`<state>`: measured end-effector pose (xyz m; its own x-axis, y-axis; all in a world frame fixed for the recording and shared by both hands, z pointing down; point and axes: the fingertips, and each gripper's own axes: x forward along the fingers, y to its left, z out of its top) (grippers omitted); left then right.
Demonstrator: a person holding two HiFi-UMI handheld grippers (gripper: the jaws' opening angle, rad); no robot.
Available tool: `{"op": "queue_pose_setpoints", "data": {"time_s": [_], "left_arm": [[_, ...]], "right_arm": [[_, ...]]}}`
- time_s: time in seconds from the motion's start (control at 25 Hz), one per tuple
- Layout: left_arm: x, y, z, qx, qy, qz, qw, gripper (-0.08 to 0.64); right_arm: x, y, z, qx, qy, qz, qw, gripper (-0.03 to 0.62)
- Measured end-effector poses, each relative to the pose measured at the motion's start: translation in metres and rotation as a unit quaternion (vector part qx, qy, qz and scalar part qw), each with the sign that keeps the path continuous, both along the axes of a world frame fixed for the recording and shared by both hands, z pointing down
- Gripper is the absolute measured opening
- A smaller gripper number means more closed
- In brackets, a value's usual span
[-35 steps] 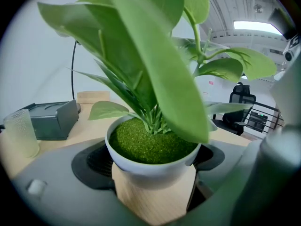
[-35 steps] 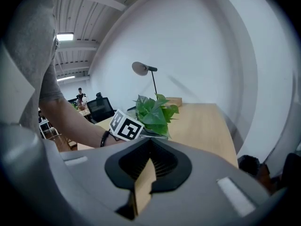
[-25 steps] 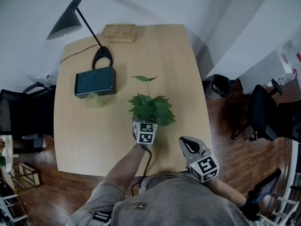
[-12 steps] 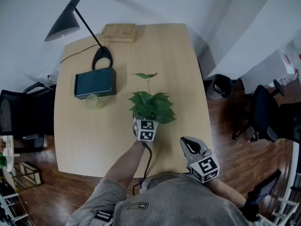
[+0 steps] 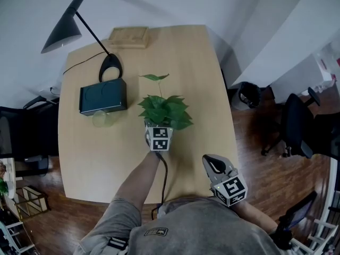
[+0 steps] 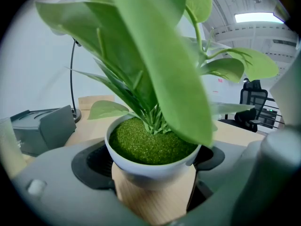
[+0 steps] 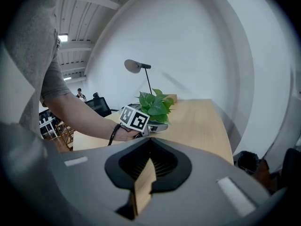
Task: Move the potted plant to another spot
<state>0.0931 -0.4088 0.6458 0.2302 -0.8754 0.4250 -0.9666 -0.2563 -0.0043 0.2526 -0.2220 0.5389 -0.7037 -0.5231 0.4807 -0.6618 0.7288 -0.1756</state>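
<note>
Left claw [image 6: 153, 180] clamped on the white round pot of the green leafy potted plant [image 5: 162, 110], mid light wooden bench [image 5: 191, 62], just right of the dark rectangular box [image 5: 103, 96]. Can't tell if the pot is lifted. Right claw [image 5: 212, 165] jaws together, nothing in them, at the bench's near edge.

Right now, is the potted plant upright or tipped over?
Upright: the potted plant shows leaves straight above its white pot, which the left gripper clamps.
</note>
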Motion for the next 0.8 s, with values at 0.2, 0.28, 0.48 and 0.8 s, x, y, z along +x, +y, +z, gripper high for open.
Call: {"op": "queue_pose_setpoints", "data": {"time_s": [0.2, 0.28, 0.48, 0.8], "left_arm": [[-0.0013, -0.0055, -0.0001, -0.001, 0.0, -0.001, 1.0, 0.481], [-0.0013, -0.006, -0.0008, -0.001, 0.001, -0.001, 1.0, 0.482], [-0.0017, -0.005, 0.0011, -0.003, -0.003, 0.004, 1.0, 0.485], [0.0027, 0.0026, 0.0075, -0.025, -0.008, 0.031, 0.9992, 0.511]], "right_arm": [[0.0006, -0.0037, 0.0013, -0.002, -0.002, 0.003, 1.0, 0.005], [-0.0008, -0.0047, 0.0004, -0.001, -0.003, 0.003, 1.0, 0.005], [-0.0026, -0.006, -0.001, 0.003, -0.006, 0.005, 1.0, 0.005], [-0.0012, -0.0052, -0.0045, 0.006, -0.008, 0.009, 1.0, 0.005]]}}
